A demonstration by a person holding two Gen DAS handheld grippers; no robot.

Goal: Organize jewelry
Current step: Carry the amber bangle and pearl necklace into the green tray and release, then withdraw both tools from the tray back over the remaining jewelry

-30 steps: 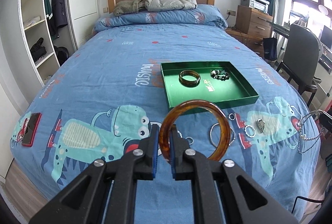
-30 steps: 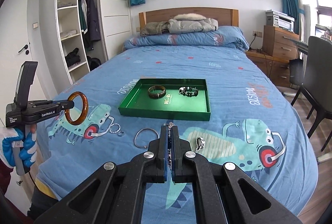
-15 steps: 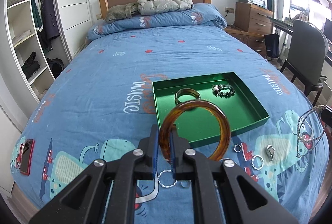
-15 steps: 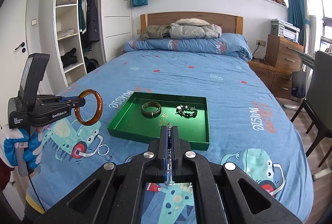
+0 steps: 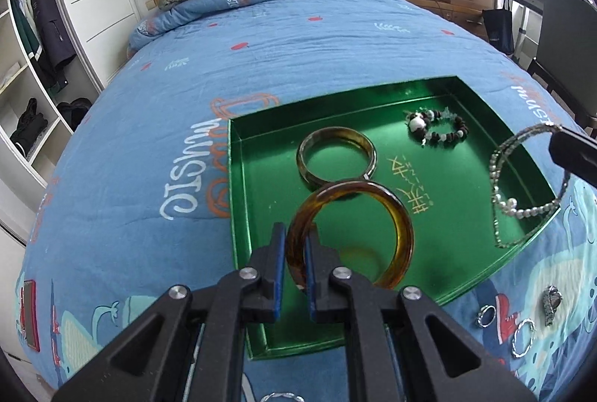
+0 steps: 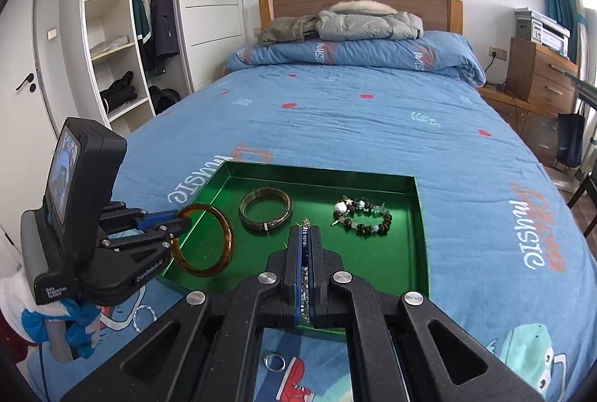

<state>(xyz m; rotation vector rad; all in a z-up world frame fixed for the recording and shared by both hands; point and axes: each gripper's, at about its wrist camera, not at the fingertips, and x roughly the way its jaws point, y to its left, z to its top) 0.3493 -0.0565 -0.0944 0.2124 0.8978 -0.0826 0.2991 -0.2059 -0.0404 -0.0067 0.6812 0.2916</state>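
Note:
My left gripper (image 5: pixel 294 253) is shut on an amber bangle (image 5: pixel 405 234), held upright just above the near left part of the green tray (image 5: pixel 233 178). My right gripper (image 6: pixel 305 234) is shut on a silver and pearl necklace (image 5: pixel 500 178), which dangles over the tray's right side. In the tray lie a dark bangle (image 5: pixel 302 156) and a beaded bracelet (image 5: pixel 418 124). The right wrist view shows the left gripper (image 6: pixel 175 225) with the amber bangle (image 6: pixel 227 238) over the tray's (image 6: pixel 317 170) left edge, next to the dark bangle (image 6: pixel 265 225) and the beaded bracelet (image 6: pixel 363 226).
Loose rings (image 5: pixel 487 314) and a small pendant (image 5: pixel 551 297) lie on the blue bedspread in front of the tray. A twisted silver bangle (image 6: pixel 143 316) lies near the gloved hand (image 6: pixel 56 323). A phone (image 5: pixel 28 312) rests at the bed's left edge. A chair (image 5: pixel 567 29) stands right.
Both grippers moved forward and down from the bed's foot to the tray. The amber bangle and the necklace now hang over the tray. Both grips are unchanged.

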